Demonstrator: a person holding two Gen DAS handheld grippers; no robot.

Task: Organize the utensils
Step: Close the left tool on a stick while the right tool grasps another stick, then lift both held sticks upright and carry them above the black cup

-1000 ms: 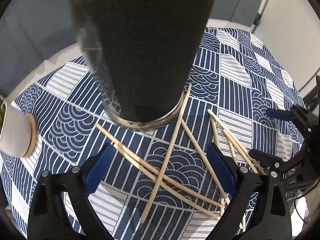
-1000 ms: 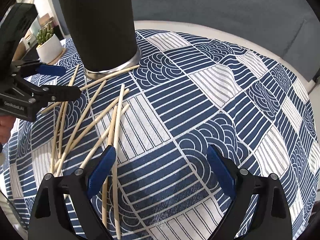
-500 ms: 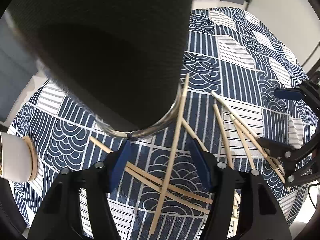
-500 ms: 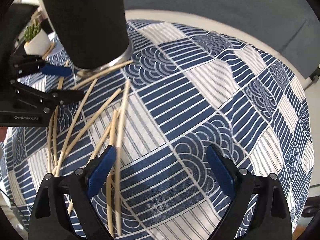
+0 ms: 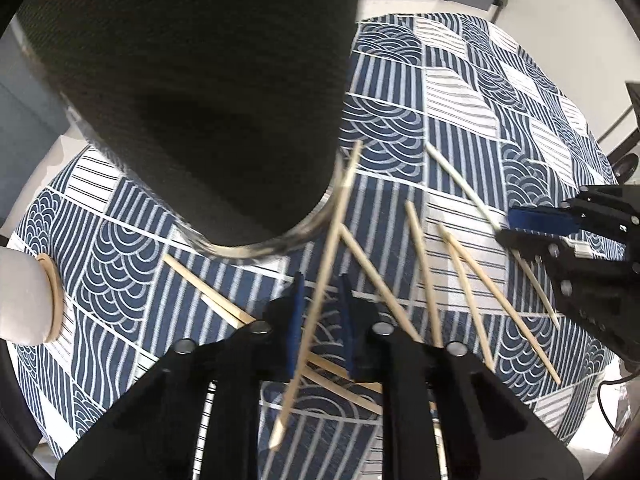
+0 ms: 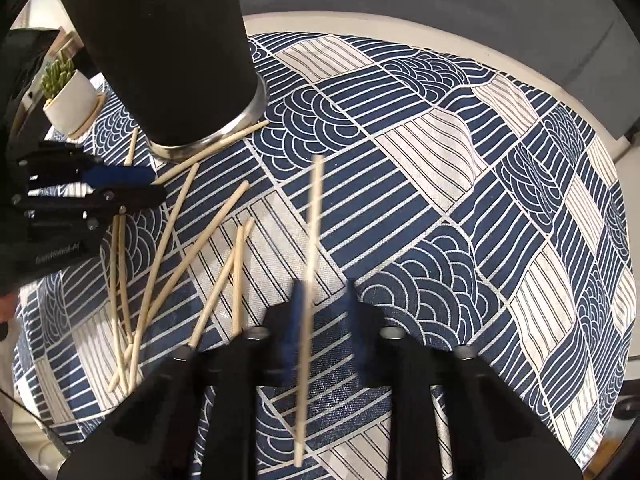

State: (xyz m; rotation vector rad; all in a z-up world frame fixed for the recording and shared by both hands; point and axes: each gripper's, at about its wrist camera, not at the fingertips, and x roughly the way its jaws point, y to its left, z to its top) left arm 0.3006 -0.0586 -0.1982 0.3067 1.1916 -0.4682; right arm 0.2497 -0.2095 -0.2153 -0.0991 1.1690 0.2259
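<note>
A tall black utensil holder [image 5: 200, 92] with a metal base stands on the patterned tablecloth; it also shows in the right wrist view [image 6: 164, 52]. Several wooden chopsticks [image 6: 176, 240] lie scattered in front of it. My left gripper [image 5: 320, 312] has closed around one chopstick [image 5: 324, 272] that leans past the holder's base. My right gripper [image 6: 320, 312] has closed around another chopstick [image 6: 310, 264], which sticks out forward, blurred. The right gripper shows at the right of the left wrist view [image 5: 552, 232]; the left gripper shows at the left of the right wrist view [image 6: 100, 188].
A small white pot [image 6: 68, 96] with a green plant stands on a wooden coaster left of the holder; it also shows in the left wrist view [image 5: 24, 292]. The round table's edge [image 6: 440, 36] curves behind. Grey walls lie beyond.
Both grippers were open a second ago and have closed, each around a chopstick. The left gripper moved closer to the holder's base. The right one's chopstick has lifted and points forward.
</note>
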